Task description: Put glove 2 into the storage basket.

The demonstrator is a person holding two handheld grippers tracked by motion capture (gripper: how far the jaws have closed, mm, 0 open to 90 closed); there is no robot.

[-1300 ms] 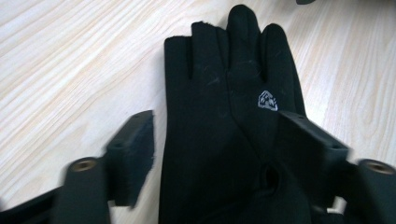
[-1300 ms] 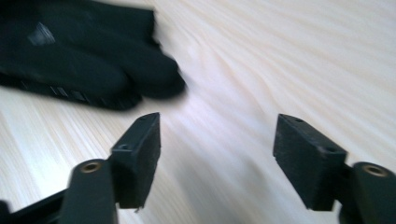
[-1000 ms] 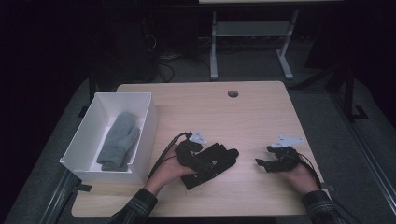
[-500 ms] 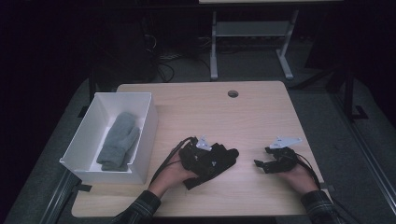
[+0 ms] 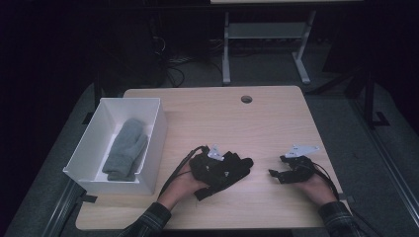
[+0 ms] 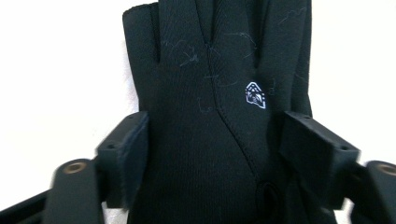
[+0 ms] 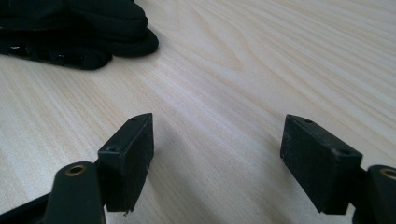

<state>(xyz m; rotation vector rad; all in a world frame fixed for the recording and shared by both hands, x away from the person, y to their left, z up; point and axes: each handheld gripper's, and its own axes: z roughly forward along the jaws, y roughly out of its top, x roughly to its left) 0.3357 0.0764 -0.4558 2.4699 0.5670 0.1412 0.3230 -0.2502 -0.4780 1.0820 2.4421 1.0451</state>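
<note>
Soft black knit glove (image 6: 205, 121), fingered

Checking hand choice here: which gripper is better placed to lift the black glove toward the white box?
Left. The left gripper has just been closing, its jaws around the black glove and nearer the white box. The right gripper is open over bare table.

A light wooden table (image 5: 276, 123) carries a round cable hole (image 5: 246, 99) near its far edge. At the table's left edge sits a white open box (image 5: 153, 143), and a grey mitten (image 5: 126, 148) lies flat inside it, cuff toward the near end. Beyond the table, on the dark floor, stands a grey metal frame (image 5: 267, 34) with loose cables (image 5: 173, 69) to its left.
</note>
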